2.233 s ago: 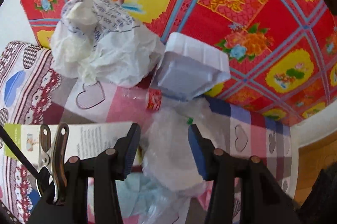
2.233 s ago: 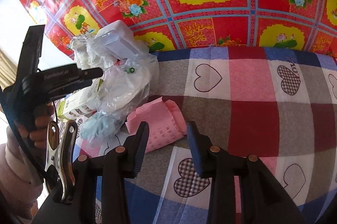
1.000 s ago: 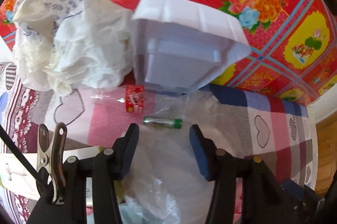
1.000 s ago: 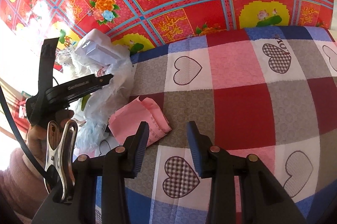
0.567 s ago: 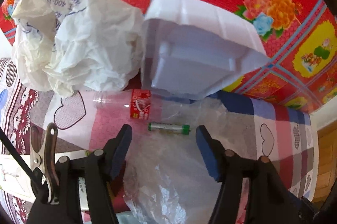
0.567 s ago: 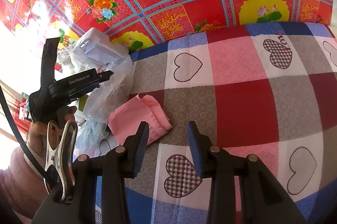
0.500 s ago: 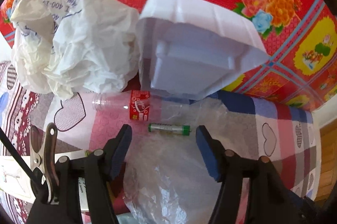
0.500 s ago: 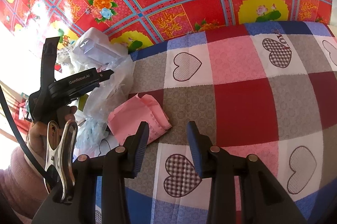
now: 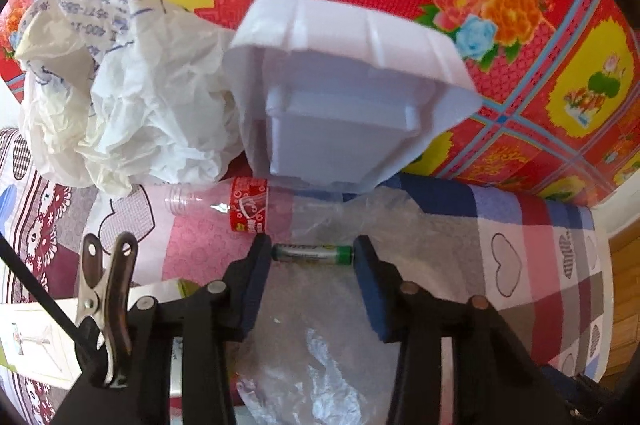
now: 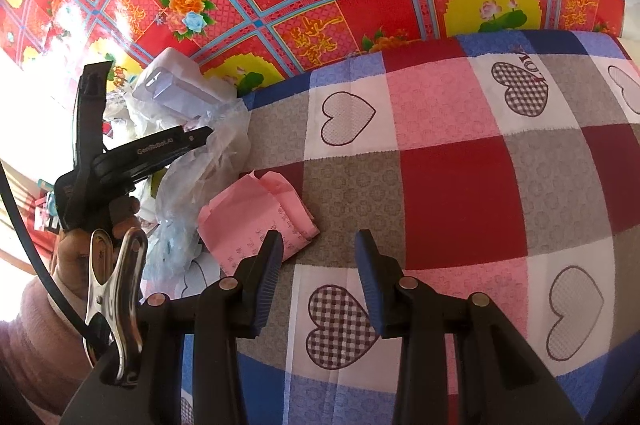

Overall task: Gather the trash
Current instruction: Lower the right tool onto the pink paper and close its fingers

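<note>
The left claw (image 9: 312, 255) closes end-on around a battery (image 9: 312, 252) lying on clear plastic film (image 9: 320, 325); gripped lengthwise, it could squirt free. The right claw (image 10: 319, 261) hangs half-open, empty.

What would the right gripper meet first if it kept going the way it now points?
Probably only the checked heart-print cloth. Nothing lies between the open pads of the right gripper; the pink paper sits just left of its left finger and would likely be missed, though depth is unclear.
</note>
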`<state>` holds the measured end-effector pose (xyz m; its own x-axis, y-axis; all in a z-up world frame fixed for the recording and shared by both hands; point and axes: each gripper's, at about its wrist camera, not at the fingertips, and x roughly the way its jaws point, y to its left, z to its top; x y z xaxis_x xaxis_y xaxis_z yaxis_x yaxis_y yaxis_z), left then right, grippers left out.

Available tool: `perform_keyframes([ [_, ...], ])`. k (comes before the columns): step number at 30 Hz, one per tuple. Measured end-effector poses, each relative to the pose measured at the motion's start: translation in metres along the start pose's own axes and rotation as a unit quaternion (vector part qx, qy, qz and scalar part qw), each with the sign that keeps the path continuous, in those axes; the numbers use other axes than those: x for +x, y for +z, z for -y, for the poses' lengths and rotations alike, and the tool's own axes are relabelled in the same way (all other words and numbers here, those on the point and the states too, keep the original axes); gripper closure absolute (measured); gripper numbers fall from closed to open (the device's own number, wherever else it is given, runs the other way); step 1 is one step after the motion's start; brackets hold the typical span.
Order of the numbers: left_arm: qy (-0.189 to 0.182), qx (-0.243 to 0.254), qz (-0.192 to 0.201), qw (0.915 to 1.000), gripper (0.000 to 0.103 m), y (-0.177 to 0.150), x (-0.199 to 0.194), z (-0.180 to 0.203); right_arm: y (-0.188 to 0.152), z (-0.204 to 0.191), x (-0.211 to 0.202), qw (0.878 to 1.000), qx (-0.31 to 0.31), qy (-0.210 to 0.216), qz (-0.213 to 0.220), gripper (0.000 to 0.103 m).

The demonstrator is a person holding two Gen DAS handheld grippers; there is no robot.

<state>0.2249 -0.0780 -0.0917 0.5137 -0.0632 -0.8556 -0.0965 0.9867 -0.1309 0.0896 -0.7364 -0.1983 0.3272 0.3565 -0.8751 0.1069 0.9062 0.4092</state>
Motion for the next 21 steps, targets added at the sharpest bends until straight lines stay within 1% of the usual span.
perform_keyframes([
  [7, -0.021, -0.002, 0.012, 0.9997, 0.058, -0.006, -0.026, 0.000, 0.001, -0.004, 0.003, 1.000, -0.009, 0.004, -0.003, 0.065],
  [12, -0.029, -0.001, 0.017, 0.9994, 0.058, -0.006, -0.042, 0.001, 0.002, -0.009, 0.007, 1.000, -0.021, 0.005, -0.008, 0.065],
  [14, -0.030, 0.000, 0.018, 0.9994, 0.058, -0.007, -0.047, -0.008, 0.003, -0.012, 0.008, 1.000, -0.026, 0.006, -0.010, 0.065],
  [18, -0.034, -0.001, 0.017, 0.9993, 0.058, -0.010, -0.055, -0.011, 0.004, -0.020, 0.015, 0.999, -0.041, 0.005, -0.016, 0.060],
  [21, -0.036, -0.003, 0.016, 0.9992, 0.058, -0.016, -0.060, -0.011, 0.005, -0.024, 0.021, 0.998, -0.051, 0.004, -0.021, 0.060],
])
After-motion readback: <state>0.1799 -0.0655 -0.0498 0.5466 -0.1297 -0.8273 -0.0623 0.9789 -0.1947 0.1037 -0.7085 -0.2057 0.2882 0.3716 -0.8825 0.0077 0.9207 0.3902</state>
